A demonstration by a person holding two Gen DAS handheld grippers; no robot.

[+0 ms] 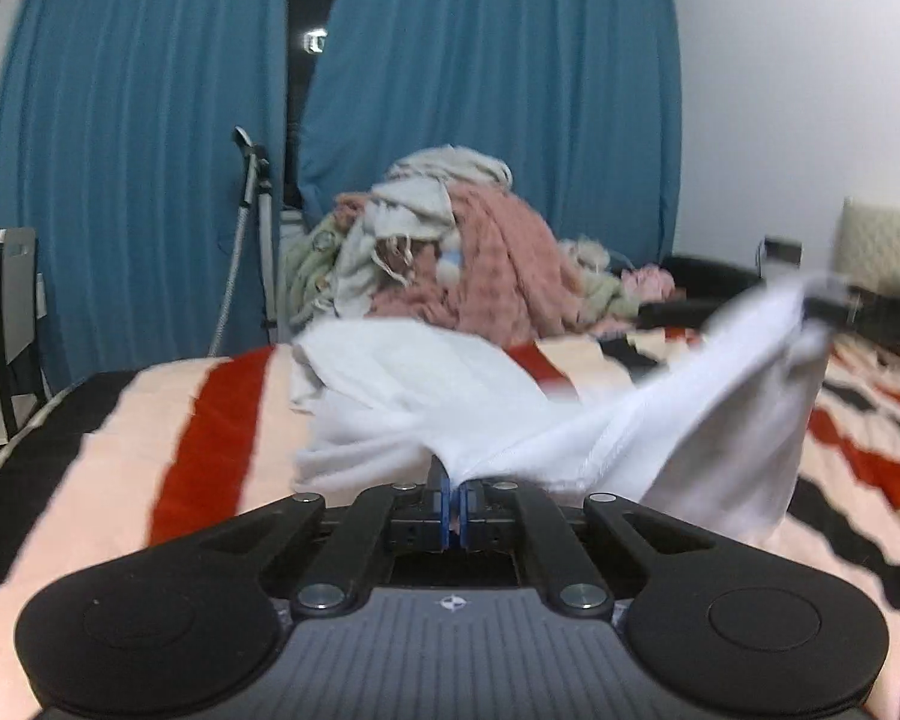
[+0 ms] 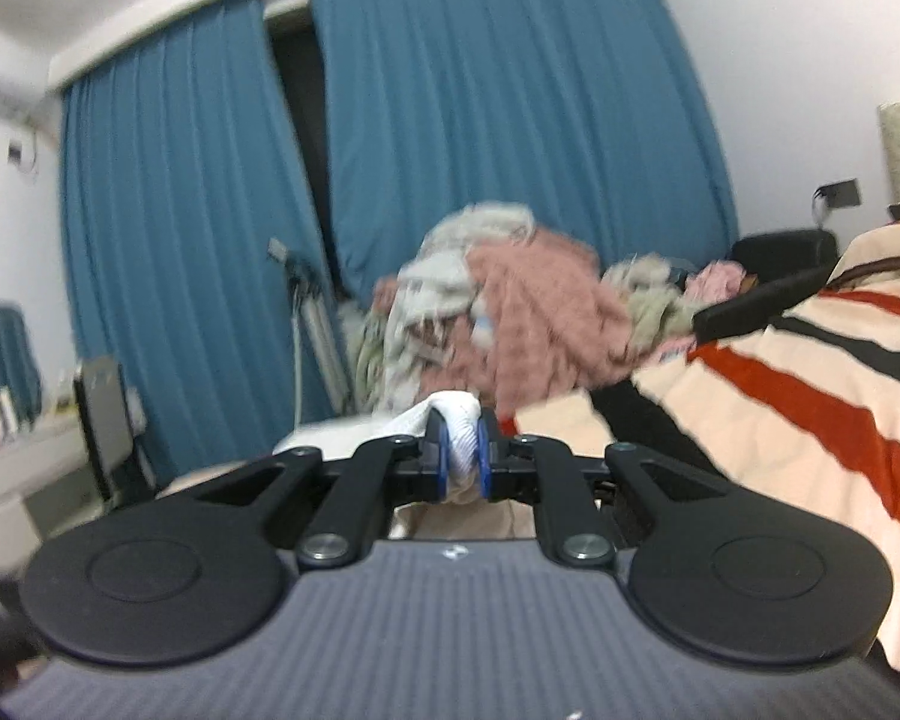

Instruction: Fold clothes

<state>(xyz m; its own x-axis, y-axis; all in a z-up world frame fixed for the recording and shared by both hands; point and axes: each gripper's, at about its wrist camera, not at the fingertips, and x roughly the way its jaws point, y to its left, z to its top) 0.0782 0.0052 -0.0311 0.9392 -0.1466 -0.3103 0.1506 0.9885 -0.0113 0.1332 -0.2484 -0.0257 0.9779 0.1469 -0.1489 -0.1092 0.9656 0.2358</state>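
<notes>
The white garment (image 1: 570,420) is stretched between the two pairs of tongs above the bed (image 1: 120,450), with its far part still bunched on the striped blanket. The left tongs (image 1: 455,495) are closed tight on a hemmed edge, the cloth rising straight out from between the blue pads. The right tongs (image 2: 463,450) are closed on a thicker roll of the same cloth, so their pads stand a little apart around it. In the left view those right tongs appear blurred at the far right, higher up, with the cloth hanging from them in a slack fold. Holding two edge points apart like this probably serves to spread the piece before laying it flat; whether a fold is being opened or closed cannot be told. A heap of mixed clothes (image 1: 450,246) lies well behind, against the blue curtains (image 1: 150,150).
</notes>
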